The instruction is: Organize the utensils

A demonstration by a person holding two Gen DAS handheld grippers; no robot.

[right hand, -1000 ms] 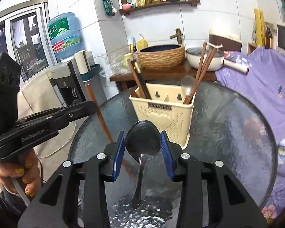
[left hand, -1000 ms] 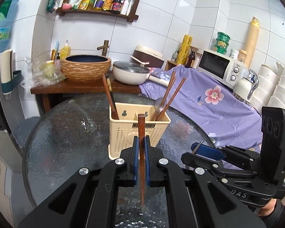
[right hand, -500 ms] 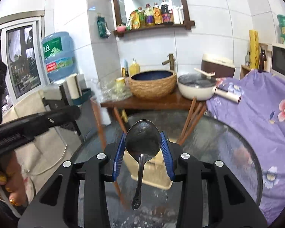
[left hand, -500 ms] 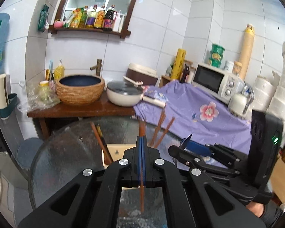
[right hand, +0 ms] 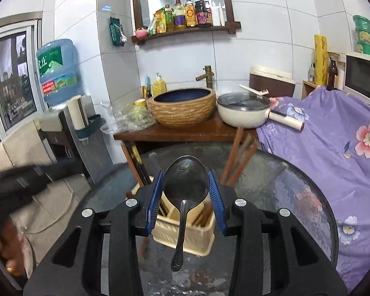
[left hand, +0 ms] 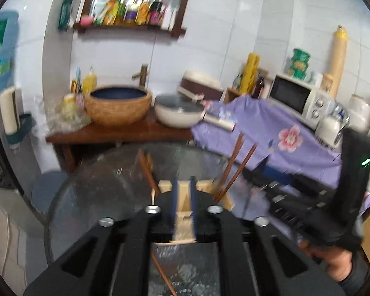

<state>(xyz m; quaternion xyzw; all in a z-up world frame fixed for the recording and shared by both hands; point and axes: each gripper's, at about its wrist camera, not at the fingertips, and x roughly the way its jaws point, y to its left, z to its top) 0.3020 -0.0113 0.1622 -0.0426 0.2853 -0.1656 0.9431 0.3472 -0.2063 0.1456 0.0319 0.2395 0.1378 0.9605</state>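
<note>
A cream utensil holder point(right hand: 185, 234) stands on the round glass table point(right hand: 296, 197), with brown chopsticks point(right hand: 236, 157) leaning out of it. My right gripper point(right hand: 186, 197) is shut on a metal spoon point(right hand: 185, 180) by its bowl, handle hanging down over the holder. My left gripper point(left hand: 183, 197) is open above the holder point(left hand: 182, 222) with nothing between its pads. A brown chopstick point(left hand: 164, 276) lies slanted beneath it. More chopsticks point(left hand: 234, 170) stick out of the holder on the right. The left wrist view is blurred.
A wooden bench point(right hand: 185, 130) behind the table holds a woven basin point(right hand: 182, 106) and a white pan point(right hand: 244, 111). A purple flowered cloth point(right hand: 333, 148) covers the right side. A microwave point(left hand: 296, 96) stands there. A water dispenser point(right hand: 59, 123) is on the left.
My left gripper has opened and let go of the brown chopstick, which now lies slanted below it. Both grippers have risen and moved over the holder. The spoon stays in my right gripper.
</note>
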